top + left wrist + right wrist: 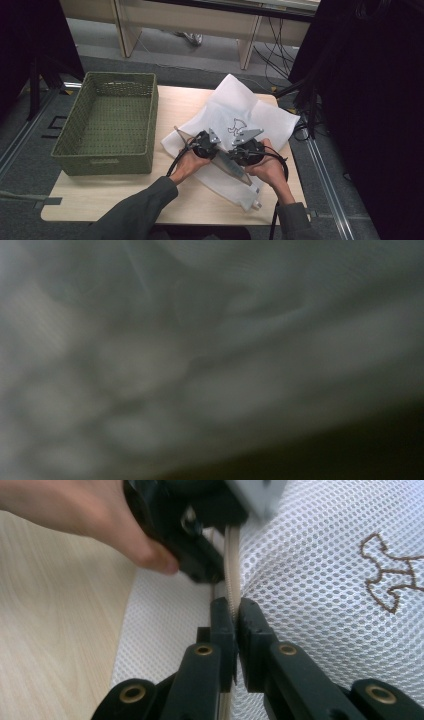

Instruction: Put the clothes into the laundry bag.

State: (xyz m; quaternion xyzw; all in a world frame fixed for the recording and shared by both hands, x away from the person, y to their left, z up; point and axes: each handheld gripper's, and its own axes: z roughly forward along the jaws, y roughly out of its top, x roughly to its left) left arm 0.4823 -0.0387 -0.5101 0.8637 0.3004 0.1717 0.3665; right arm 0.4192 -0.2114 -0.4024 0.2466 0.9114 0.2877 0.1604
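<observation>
mesh laundry bag, white and netted, lies spread across the right half of the tabletop, one corner reaching toward the near edge and the rest fanning out toward the far right corner. both claws work at its zipper edge, near the middle of the bag's near side.

right claw: in the right gripper view its two black jaws are pressed almost together on the cream zipper strip, which runs straight up between the pads, so it has the zipper edge pinched. the mesh lies to both sides of the jaws, and the wooden tabletop shows at the left. in the high view the right claw sits under its grey plate, held by the right hand, whose forearm comes up from the bottom right with the wrist bent inward.

left claw: just beyond the right one along the zipper in the right gripper view, where its black body meets the strip and the left hand wraps it with the thumb tip down by the mesh. how far its jaws stand apart i cannot tell; the left gripper view is a grey blur of fabric close against the lens. the left forearm, in a dark grey sleeve, comes in from the bottom centre.

a small brown outline figure is stitched on the bag; no readable writing.

farther left stands a green woven basket, well apart from the bag.
</observation>
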